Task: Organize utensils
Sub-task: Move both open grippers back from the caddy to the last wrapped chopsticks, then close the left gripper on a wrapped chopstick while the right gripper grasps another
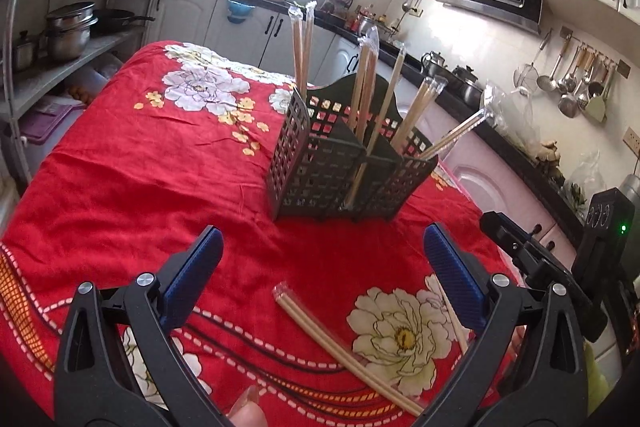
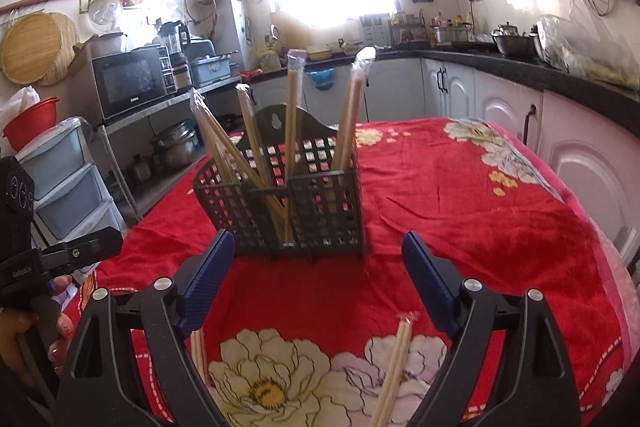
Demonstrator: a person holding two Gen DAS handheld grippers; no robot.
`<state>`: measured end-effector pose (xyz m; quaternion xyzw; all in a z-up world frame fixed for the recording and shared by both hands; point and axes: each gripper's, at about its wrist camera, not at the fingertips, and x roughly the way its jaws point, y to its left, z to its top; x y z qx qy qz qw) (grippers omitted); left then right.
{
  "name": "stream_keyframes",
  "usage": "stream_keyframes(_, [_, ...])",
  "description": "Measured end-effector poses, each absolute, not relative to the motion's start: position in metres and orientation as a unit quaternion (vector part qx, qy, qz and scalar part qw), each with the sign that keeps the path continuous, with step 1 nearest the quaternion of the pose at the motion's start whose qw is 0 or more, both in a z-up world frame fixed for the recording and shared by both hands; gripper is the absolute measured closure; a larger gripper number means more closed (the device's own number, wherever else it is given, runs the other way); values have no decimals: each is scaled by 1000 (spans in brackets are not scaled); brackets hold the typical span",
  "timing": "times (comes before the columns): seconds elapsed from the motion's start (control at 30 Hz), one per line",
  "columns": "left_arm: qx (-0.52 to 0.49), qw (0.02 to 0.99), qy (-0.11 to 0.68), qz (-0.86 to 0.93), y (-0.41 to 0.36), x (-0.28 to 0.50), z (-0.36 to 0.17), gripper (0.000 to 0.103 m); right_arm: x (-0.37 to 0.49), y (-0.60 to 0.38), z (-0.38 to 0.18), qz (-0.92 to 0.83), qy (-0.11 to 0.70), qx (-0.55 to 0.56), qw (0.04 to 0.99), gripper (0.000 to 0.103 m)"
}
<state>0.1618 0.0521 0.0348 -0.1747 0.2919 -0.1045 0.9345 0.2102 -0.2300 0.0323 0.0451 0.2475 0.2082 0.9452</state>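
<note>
Red floral tablecloth (image 1: 140, 187) across most of both views, rumpled, with white flowers along the lower edge. At centre of the left wrist view, a black lattice utensil caddy (image 1: 320, 175) upright on the cloth, divided into compartments, with wrapped chopstick pairs (image 1: 366, 87) standing and leaning in it, clear wrapper tips poking well above the rim. Same caddy at centre of the right wrist view, hanging tab with a keyhole slot at its back, sticks fanning left and right. Left gripper (image 1: 322, 279) in the lower part of the left wrist view, blue pads spread wide, released, nothing between them but cloth. One wrapped pair of chopsticks (image 1: 344, 347) flat on the cloth at lower centre of that view, running diagonally toward the lower right, near a white flower and closer to the right pad, not touched by either. Another pale stick (image 1: 452, 315) just beside the right pad, partly hidden behind it. Right gripper (image 2: 318, 279) in the lower part of the right wrist view, jaws also apart, released, gripping nothing. A loose pair (image 2: 394, 371) on the cloth at lower centre-right of that view, tip pointing up toward the caddy, lying between the two arms without contact. A further stick (image 2: 197, 347) at the inner edge of the left pad, contact impossible to tell. Kitchen counter (image 2: 520, 65) with pots along the upper right, a microwave (image 2: 130, 85) on a shelf at left, a hand (image 2: 60, 331) on the other gripper's handle at the far left edge
</note>
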Motion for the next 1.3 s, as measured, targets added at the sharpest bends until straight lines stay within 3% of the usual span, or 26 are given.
stream_keyframes(0.7, [-185, 891, 390, -141, 26, 164, -21, 11, 208, -258, -9, 186, 346, 46, 918, 18])
stream_keyframes(0.9, [-206, 873, 416, -151, 25, 169, -38, 35, 217, -263, -25, 195, 388, 64, 899, 18])
stream_keyframes(1.0, [-220, 864, 428, -151, 26, 173, -47, 42, 223, -262, -33, 192, 406, 56, 892, 18])
stream_keyframes(1.3, [-267, 849, 434, -141, 38, 192, -58, 52, 255, -250, -49, 192, 454, 22, 870, 26])
